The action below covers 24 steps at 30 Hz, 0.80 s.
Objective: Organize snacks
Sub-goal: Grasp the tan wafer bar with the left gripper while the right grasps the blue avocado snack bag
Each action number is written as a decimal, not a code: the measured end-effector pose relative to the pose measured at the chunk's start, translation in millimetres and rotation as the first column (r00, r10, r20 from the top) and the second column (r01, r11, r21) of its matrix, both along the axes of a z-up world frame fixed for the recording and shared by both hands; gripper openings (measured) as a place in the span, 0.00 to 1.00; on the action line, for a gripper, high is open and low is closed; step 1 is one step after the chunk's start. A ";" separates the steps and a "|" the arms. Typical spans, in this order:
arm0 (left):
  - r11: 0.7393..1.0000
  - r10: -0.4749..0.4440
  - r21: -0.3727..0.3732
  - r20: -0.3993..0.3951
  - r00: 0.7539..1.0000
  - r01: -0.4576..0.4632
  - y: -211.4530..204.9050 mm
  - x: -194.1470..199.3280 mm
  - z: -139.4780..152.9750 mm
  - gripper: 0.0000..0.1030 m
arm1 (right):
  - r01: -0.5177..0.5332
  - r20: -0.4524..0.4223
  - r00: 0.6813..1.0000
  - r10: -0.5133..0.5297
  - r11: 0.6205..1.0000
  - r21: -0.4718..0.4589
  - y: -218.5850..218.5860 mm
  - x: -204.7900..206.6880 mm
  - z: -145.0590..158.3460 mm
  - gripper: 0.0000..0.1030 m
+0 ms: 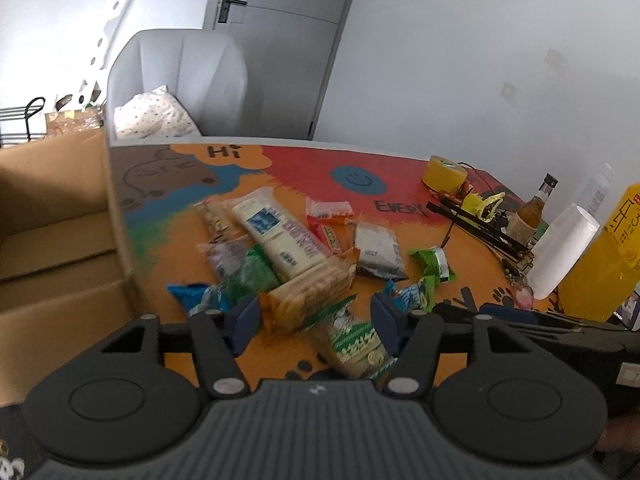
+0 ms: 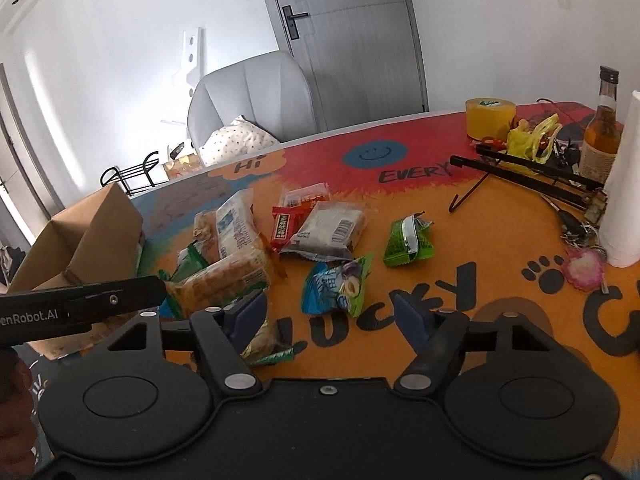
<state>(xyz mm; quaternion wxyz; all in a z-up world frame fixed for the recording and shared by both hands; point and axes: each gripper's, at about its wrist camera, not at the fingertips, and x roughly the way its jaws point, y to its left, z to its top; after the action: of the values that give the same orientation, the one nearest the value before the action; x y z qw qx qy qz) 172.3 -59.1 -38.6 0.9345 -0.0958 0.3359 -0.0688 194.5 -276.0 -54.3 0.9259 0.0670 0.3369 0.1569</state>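
Seen only from the left wrist: inside of the cardboard box (image 1: pixel 52 232), left of the snack pile, and a yellow carton (image 1: pixel 600 256) at far right. Seen only from the right wrist: "LUCKY" lettering and paw prints on the painted table (image 2: pixel 500 240). Left gripper (image 1: pixel 316 320) spread wide, straddling but not clamping the biscuit pack (image 1: pixel 308 296). Right gripper (image 2: pixel 332 320) likewise released, hovering just short of the blue-green plum packet (image 2: pixel 340 288). Long white cracker pack (image 1: pixel 276 232) lay atop the pile, long axis running away toward the "Hi" corner. Counted: one box, roughly ten packets, one tape roll (image 2: pixel 490 118), one bottle (image 2: pixel 604 128).
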 end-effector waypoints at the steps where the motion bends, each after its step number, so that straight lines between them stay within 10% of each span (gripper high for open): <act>1: 1.000 -0.005 0.008 -0.001 1.000 0.005 -1.7 4.0 0.0 0.57 | 0.002 -0.004 1.000 -0.002 1.000 0.002 -0.1 2.8 -1.1 0.67; 24: 0.994 -0.074 0.077 -0.106 0.992 0.082 -19.8 74.4 -36.1 0.49 | 0.020 -0.112 0.994 -0.017 0.999 0.030 5.0 49.8 -32.0 0.53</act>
<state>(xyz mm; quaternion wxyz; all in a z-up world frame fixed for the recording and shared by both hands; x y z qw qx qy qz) 246.8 -79.0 -74.7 0.9157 -0.0479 0.3895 -0.0866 244.3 -271.0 -86.3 0.9058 0.0930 0.3854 0.1495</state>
